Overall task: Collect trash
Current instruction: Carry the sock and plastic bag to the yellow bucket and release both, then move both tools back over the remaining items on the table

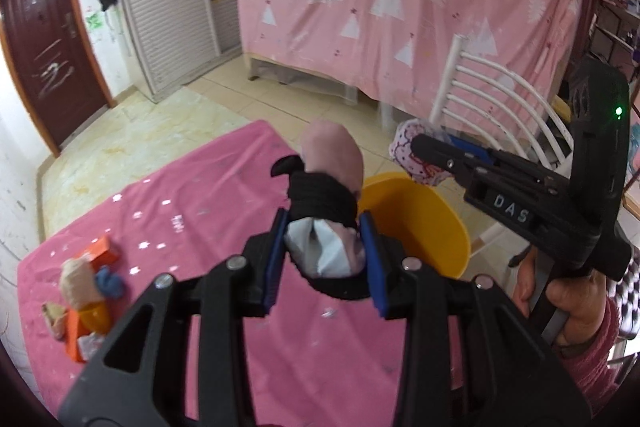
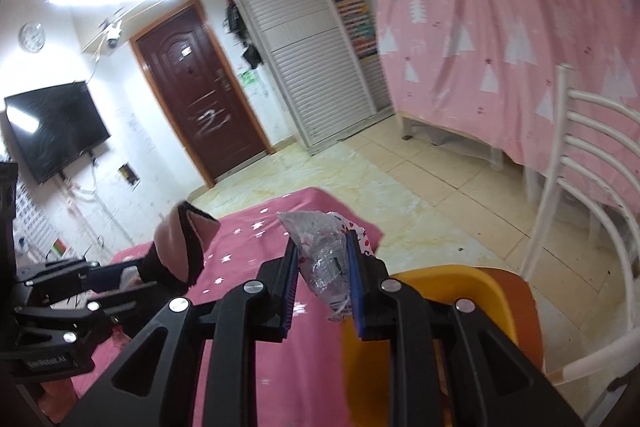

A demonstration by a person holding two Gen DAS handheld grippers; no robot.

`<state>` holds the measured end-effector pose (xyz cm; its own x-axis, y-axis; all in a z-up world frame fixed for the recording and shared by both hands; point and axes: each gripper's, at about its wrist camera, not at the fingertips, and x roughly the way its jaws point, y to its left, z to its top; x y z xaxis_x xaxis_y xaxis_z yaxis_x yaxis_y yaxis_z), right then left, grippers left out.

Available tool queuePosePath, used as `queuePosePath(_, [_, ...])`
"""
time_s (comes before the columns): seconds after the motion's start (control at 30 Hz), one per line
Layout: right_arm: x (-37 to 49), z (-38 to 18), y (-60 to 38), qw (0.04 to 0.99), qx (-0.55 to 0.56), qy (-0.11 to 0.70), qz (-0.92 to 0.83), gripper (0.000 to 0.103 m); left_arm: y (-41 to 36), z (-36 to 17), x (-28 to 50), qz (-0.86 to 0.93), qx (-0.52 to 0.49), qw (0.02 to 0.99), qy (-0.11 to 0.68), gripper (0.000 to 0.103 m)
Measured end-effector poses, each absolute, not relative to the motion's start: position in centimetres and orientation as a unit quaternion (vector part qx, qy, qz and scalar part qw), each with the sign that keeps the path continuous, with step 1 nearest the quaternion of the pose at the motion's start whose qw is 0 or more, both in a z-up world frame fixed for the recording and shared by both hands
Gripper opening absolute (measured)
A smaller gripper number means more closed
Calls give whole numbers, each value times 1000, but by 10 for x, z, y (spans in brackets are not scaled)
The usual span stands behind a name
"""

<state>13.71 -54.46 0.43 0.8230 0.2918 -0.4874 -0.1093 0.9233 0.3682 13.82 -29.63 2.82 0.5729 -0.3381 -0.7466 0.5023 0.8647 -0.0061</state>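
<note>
Left claw: gripped a pink-and-black slipper.
Right claw: gripped a crumpled plastic wrapper, yellow bin just beneath.
Left to collect: scraps far left of the left claw.

Probably a home: door, wall television, chair.

A pink star-print tablecloth covers the table, with a pile of scraps at its left edge.

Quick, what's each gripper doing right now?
Left gripper: shut on a pink and black fabric piece.
Right gripper: shut on a crumpled clear plastic wrapper.
</note>
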Motion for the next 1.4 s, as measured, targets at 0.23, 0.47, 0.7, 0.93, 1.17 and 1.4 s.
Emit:
queuePosePath(0.23, [131, -4, -582, 941, 187, 272, 81, 16, -339, 12, 152, -264, 113, 859, 425, 34])
queuePosePath(0.47, [139, -16, -597, 931, 207, 288, 83, 16, -362, 3, 166, -272, 104, 848, 443, 45])
queuePosePath(0.7, [148, -24, -597, 924, 214, 307, 85, 25, -360, 4, 167, -263, 95, 853, 441, 59])
queuePosePath(0.93, [153, -24, -586, 923, 205, 313, 86, 47, -344, 11, 163, -263, 83, 856, 436, 59])
queuePosePath(1.17, [156, -18, -569, 925, 195, 313, 94, 50, -320, 25, 162, -254, 61, 867, 424, 59])
queuePosePath(1.4, [162, -6, -540, 927, 172, 314, 112, 51, -289, 39, 160, -240, 43, 879, 410, 59])
